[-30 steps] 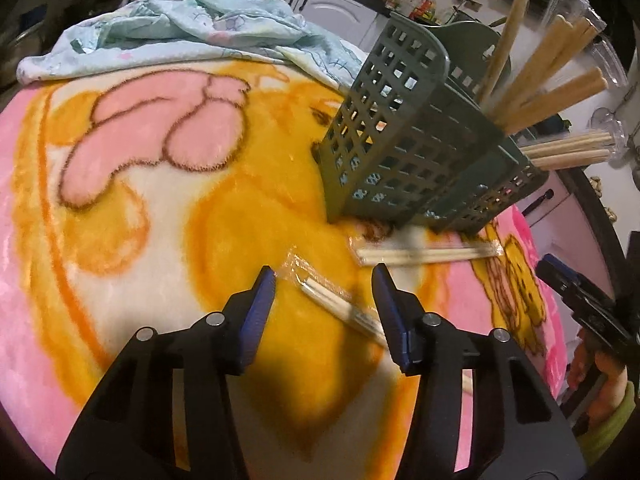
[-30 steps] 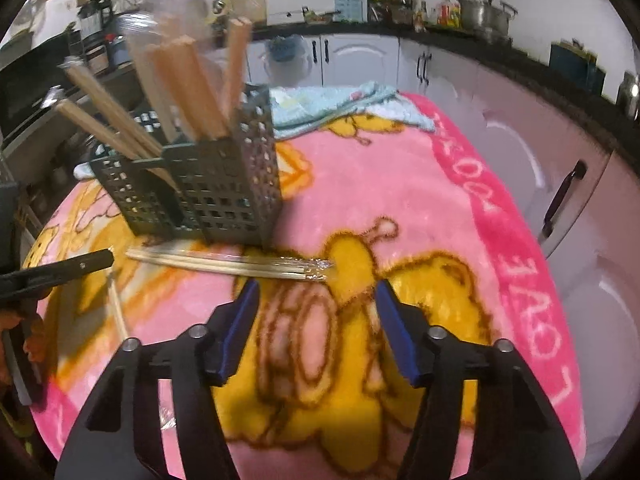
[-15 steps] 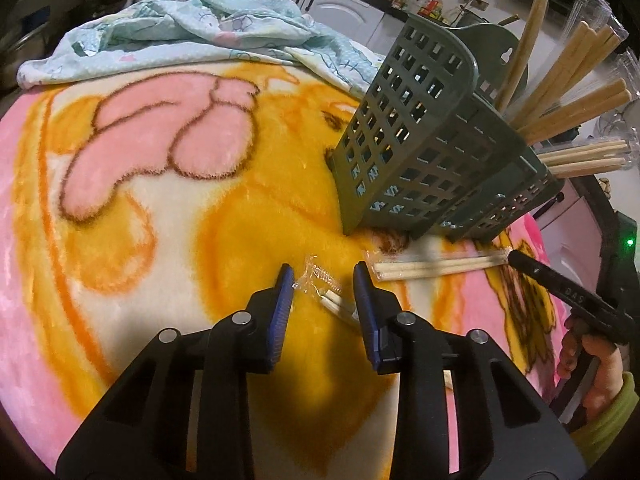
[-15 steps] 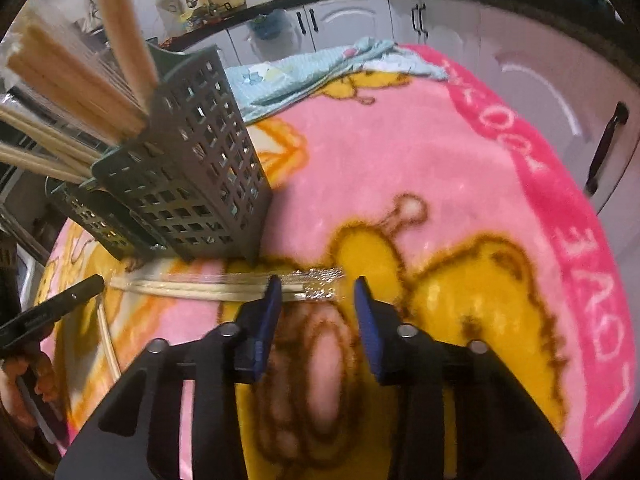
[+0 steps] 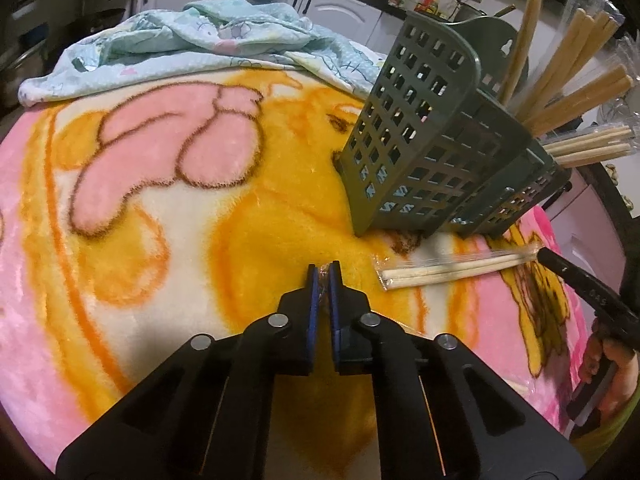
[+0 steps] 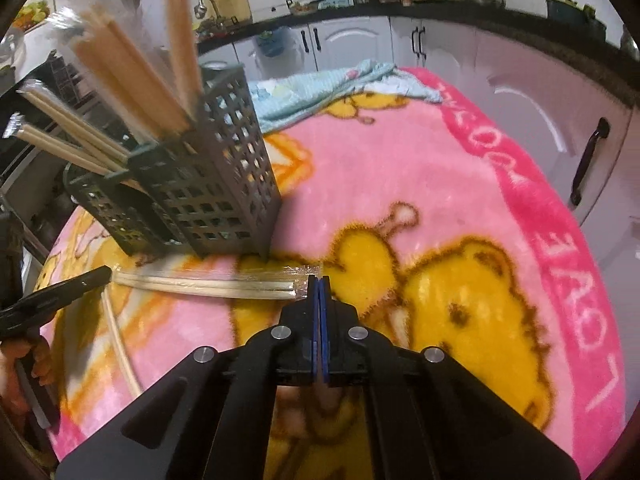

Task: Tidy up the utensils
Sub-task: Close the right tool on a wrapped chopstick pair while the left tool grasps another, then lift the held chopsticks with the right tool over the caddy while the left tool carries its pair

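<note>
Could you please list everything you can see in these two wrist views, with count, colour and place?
utensil caddy: one, grey-green, slotted, standing on the blanket.
wrapped chopsticks in caddy: several pairs, pale wood, sticking out of the top.
chopstick pair by caddy: one, pale, in clear wrap, lying flat just in front of the caddy.
second chopstick pair: one, clear wrap tip showing between the left pads; the rest hidden.
blanket: one, pink and yellow cartoon print, covering the surface.
cloth: one, light blue, crumpled at the far edge.
cabinets: white, dark handles, behind.
left gripper: black, blue pads, shut on the second pair's wrap.
right gripper: black, blue pads, shut on the wrap end of the pair by the caddy.
</note>
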